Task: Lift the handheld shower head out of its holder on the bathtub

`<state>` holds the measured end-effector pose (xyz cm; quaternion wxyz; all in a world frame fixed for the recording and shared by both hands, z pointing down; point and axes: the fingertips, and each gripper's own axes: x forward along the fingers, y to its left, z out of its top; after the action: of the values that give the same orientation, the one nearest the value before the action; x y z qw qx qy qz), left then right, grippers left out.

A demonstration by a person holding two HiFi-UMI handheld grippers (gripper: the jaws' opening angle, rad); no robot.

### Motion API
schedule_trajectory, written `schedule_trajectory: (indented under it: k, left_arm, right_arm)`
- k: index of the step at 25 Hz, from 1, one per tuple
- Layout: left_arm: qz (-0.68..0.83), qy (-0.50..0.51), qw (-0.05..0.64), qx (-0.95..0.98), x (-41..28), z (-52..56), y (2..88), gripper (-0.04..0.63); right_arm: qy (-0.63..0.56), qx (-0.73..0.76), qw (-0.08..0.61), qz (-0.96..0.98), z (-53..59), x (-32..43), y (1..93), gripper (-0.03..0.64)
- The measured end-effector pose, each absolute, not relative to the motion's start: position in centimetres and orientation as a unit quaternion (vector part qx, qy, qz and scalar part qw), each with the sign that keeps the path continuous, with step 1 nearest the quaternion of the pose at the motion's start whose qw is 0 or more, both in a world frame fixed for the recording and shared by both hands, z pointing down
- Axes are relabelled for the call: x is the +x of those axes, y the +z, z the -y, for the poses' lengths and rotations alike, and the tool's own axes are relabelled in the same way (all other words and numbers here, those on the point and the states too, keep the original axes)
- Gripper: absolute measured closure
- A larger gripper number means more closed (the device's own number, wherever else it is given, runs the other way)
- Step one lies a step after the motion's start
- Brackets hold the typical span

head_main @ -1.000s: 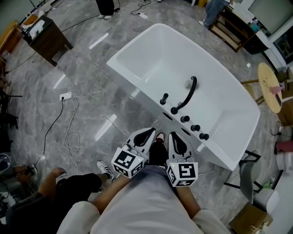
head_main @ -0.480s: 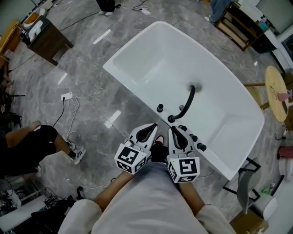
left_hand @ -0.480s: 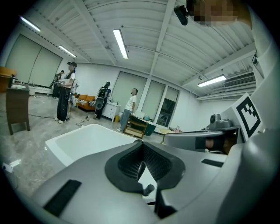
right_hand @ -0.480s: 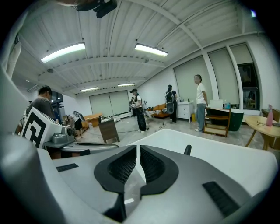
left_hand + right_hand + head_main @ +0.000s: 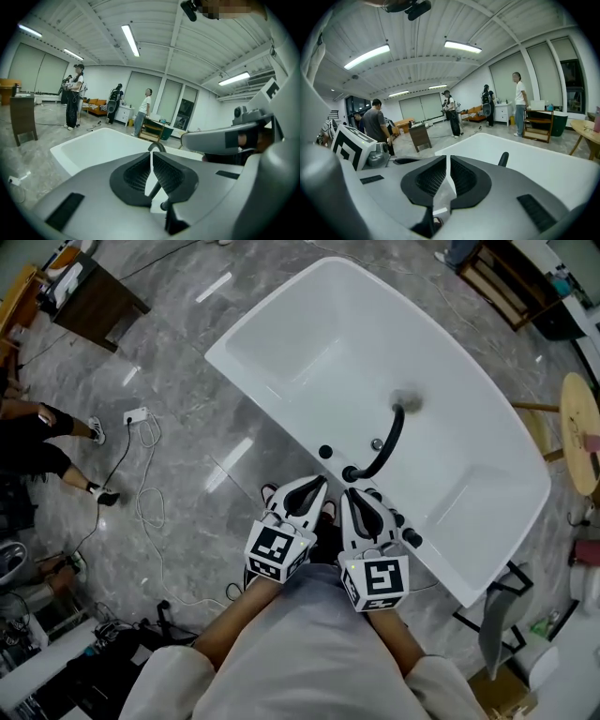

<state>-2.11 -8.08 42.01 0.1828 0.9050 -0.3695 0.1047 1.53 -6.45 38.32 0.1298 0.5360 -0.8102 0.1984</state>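
Note:
The white bathtub [image 5: 281, 343] lies slantwise across the head view. A black arched spout [image 5: 389, 439] rises from its near rim, with several black knobs [image 5: 410, 538] to its right. Left of the spout's base a short black piece [image 5: 325, 453] stands alone on the rim; it looks like the handheld shower head in its holder. My left gripper [image 5: 312, 487] and right gripper [image 5: 352, 497] hover side by side just short of that rim, both shut and empty. The spout [image 5: 157, 146] shows past the left gripper [image 5: 151, 155], and the spout [image 5: 503, 159] also shows beyond the right gripper [image 5: 448, 160].
A dark wooden cabinet [image 5: 89, 301] stands at the top left. A white power strip [image 5: 136, 415] and its cable lie on the marble floor. A person's legs [image 5: 52, 437] are at the left edge. A round wooden table [image 5: 583, 432] and a chair [image 5: 497, 620] stand right of the tub.
Both grippers have moved forward to the tub's near rim, and the spout and knobs now lie just ahead of their tips. The person at the left has walked further left.

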Motion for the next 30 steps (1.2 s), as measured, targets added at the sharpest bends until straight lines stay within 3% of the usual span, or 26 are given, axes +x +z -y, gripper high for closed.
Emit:
schedule_trajectory:
  k: [15,30]
  left_arm:
    - [0.393,0.138,0.224,0.881,-2.1,10.3,52.0,0.586]
    - [0.395,0.186,0.266,0.859,-1.9,11.7,63.3,0.448]
  right_arm:
    - [0.224,0.539,0.163,0.795,6.7,0.4,43.1,0.594]
    - [0.272,0.542,0.186,0.773,6.6,-1.4,48.0,0.594]
